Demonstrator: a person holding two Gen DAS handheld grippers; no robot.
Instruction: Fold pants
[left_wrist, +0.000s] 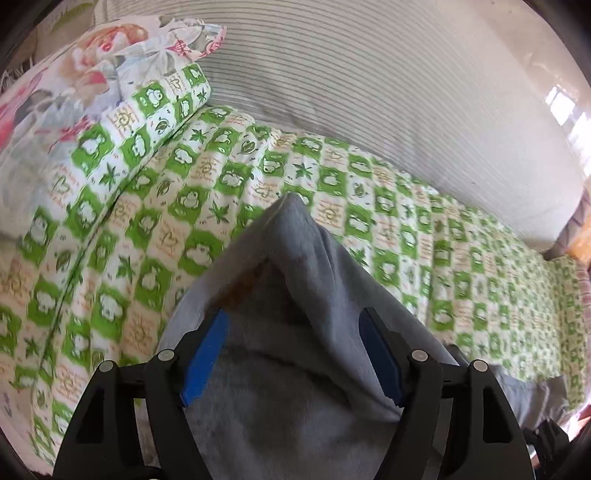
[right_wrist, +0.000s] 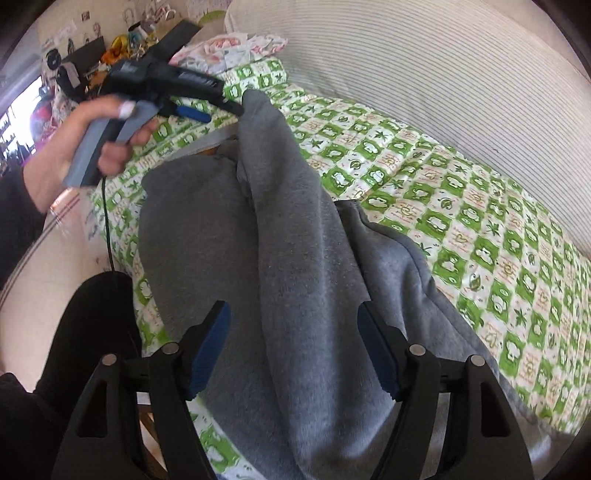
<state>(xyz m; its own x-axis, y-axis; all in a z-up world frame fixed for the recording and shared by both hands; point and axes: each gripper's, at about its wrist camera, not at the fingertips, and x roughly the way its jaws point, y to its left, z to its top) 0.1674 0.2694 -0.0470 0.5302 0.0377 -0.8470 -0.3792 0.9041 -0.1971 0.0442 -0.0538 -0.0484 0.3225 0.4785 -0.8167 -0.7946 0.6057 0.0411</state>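
Grey sweatpants (right_wrist: 288, 258) lie on a bed with a green and white patterned sheet (right_wrist: 461, 206). In the left wrist view the grey pants (left_wrist: 295, 332) bulge up between my left gripper's (left_wrist: 293, 321) blue pads (left_wrist: 205, 362), jaws wide apart. In the right wrist view the left gripper (right_wrist: 225, 110) is seen from outside at the upper left, holding up a peak of the fabric. My right gripper (right_wrist: 293, 314) has its jaws wide apart over the pants, blue pads (right_wrist: 208, 350) on either side of a raised fold.
A green patterned pillow (left_wrist: 140, 122) and a floral pillow (left_wrist: 74, 74) lie at the bed's head. A striped white cover (left_wrist: 388, 92) lines the far side. A cluttered shelf (right_wrist: 122, 40) stands at the back left. The person's dark leg (right_wrist: 88, 332) is at the bed's near edge.
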